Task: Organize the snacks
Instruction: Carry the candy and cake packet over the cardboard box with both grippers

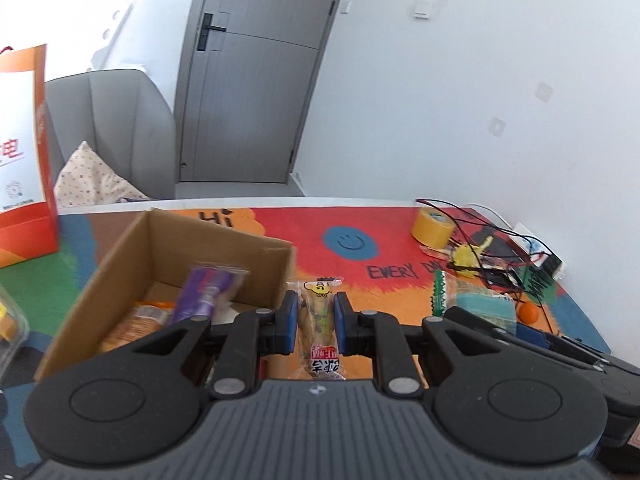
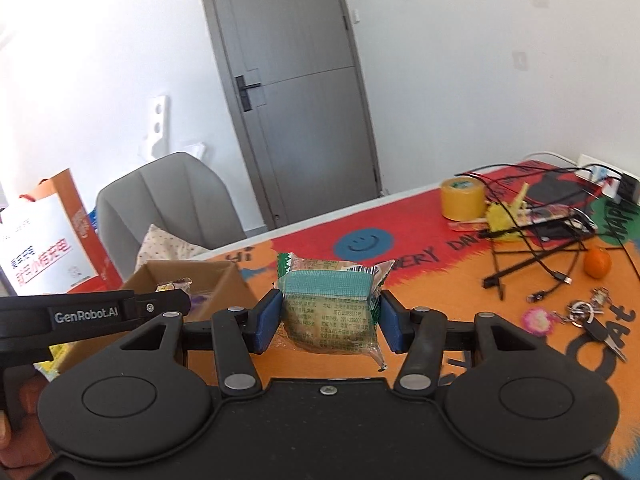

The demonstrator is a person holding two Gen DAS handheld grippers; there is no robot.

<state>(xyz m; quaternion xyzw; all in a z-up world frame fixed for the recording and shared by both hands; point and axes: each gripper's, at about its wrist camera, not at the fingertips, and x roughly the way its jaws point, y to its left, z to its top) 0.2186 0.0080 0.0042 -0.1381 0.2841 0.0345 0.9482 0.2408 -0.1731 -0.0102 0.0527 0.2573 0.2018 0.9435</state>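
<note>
We work over a table (image 1: 360, 202) covered by a bright painted mat, white-walled room behind, a grey door (image 1: 256, 72) at twelve o'clock and a grey chair (image 1: 116, 128) at ten. The table's far edge runs just beyond the cardboard box (image 1: 168, 240), which stands open at ten o'clock from our left gripper (image 1: 316, 316); bare mat lies between box and yellow tape roll (image 1: 434, 226) at two. Cables (image 2: 532, 248), an orange (image 2: 598, 263) and keys (image 2: 592, 316) crowd the right side.

Our left gripper's blue pads clamp a slim sausage snack packet (image 1: 320, 320), held beside the box's right wall. Our right gripper (image 2: 330, 320) pinches a green-topped wrapped cake (image 2: 332, 308) above the mat.

The mat reads "Hi" and "EVERY DAY"; the left gripper's arm reads "GenRobot.AI"; the orange paper bag (image 2: 52, 240) bears Chinese characters.
</note>
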